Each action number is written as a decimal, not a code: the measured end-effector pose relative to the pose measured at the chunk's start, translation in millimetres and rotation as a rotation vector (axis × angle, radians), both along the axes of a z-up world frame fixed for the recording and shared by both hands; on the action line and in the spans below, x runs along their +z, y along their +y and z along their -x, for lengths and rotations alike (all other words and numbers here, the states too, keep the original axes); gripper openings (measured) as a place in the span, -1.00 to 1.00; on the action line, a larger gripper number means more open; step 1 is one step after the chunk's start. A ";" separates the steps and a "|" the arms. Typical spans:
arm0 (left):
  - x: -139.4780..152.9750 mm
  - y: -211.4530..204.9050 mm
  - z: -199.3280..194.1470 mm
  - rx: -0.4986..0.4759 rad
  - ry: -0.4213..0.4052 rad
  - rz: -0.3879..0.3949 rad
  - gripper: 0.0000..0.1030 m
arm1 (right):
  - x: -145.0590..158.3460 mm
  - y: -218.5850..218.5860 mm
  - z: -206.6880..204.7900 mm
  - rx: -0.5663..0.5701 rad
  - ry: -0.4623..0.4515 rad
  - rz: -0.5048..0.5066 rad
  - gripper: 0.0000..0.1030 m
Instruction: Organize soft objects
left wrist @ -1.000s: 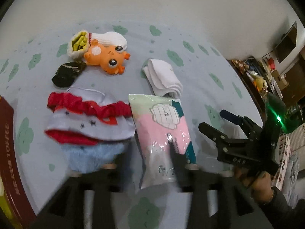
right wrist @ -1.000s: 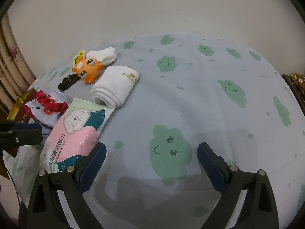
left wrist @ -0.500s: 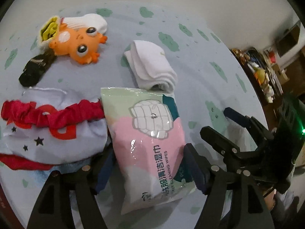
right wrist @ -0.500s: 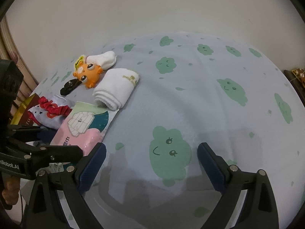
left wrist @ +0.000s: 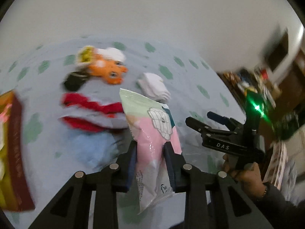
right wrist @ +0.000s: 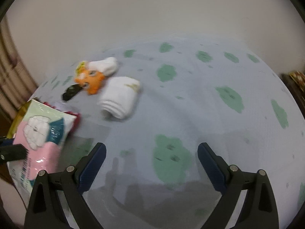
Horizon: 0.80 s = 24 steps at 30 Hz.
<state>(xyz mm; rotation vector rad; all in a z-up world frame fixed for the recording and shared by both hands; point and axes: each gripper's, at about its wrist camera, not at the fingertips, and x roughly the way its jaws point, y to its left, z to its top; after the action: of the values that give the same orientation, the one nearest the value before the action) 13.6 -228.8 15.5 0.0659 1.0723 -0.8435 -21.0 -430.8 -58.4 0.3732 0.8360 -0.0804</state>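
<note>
My left gripper point(left wrist: 150, 147) is shut on a pink and green wet-wipes pack point(left wrist: 152, 131) and holds it lifted off the bed; the pack also shows in the right wrist view point(right wrist: 38, 139). A red and grey garment point(left wrist: 91, 112), an orange plush toy point(left wrist: 108, 70), a folded white cloth point(left wrist: 154, 85) and a black item point(left wrist: 73, 81) lie on the cloud-print sheet. My right gripper point(right wrist: 151, 160) is open and empty over the sheet, right of the pack. The orange toy point(right wrist: 90, 78) and white cloth point(right wrist: 120, 97) lie beyond it.
A brown and yellow box point(left wrist: 11, 148) stands at the left edge. The wall point(right wrist: 152, 9) runs behind the bed. Cluttered furniture point(left wrist: 266, 87) sits off the bed's right side. The cloud-print sheet point(right wrist: 209, 95) stretches to the right.
My left gripper closed on the wipes pack and lifted it off the sheet. The view tilted up and blurred. The right gripper stayed open, almost still.
</note>
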 end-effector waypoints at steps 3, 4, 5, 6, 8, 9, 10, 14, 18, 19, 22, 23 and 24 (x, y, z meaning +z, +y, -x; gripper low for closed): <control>17.8 38.7 -6.5 0.082 -0.006 0.035 -0.44 | 12.6 6.9 -26.6 0.032 0.010 -0.005 0.86; 25.9 54.2 -9.8 0.116 -0.023 0.040 -0.44 | 15.2 5.9 -41.1 0.030 0.032 -0.023 0.86; 34.1 71.2 -13.5 0.146 -0.036 0.045 -0.44 | 15.4 5.0 -51.2 0.027 0.053 -0.029 0.86; 40.6 84.1 -16.0 0.163 -0.044 0.048 -0.44 | 15.9 4.1 -62.9 0.024 0.067 -0.039 0.86; 53.6 113.0 -20.4 0.224 -0.081 0.046 -0.44 | 14.0 5.0 -82.5 0.029 0.099 -0.041 0.86; 61.2 129.5 -22.7 0.255 -0.102 0.042 -0.44 | 11.5 5.7 -91.4 0.026 0.128 -0.035 0.86; 65.0 139.5 -24.0 0.274 -0.114 0.038 -0.44 | 7.6 6.2 -100.5 0.023 0.159 -0.034 0.85; 76.1 182.6 -31.3 0.351 -0.150 0.003 -0.44 | -14.1 6.0 -130.4 0.011 0.271 -0.021 0.58; 71.8 215.9 -42.5 0.424 -0.160 -0.062 -0.44 | -14.8 11.3 -144.9 0.022 0.305 0.029 0.37; 68.7 223.9 -45.1 0.440 -0.158 -0.075 -0.44 | -14.8 14.1 -146.0 0.021 0.313 0.068 0.25; 56.4 241.9 -53.6 0.476 -0.171 -0.124 -0.50 | -10.6 20.9 -143.4 0.049 0.286 0.123 -0.45; 52.8 246.5 -56.0 0.488 -0.167 -0.132 -0.51 | -9.1 23.1 -141.4 0.061 0.278 0.136 -0.50; 48.1 251.9 -59.7 0.502 -0.168 -0.136 -0.51 | -8.7 24.3 -139.2 0.069 0.270 0.151 -0.51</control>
<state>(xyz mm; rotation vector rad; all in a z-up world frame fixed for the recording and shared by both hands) 73.3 23.1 63.6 -0.0187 0.9291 -0.3067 118.2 -406.5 -67.0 0.1929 1.1013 -0.1309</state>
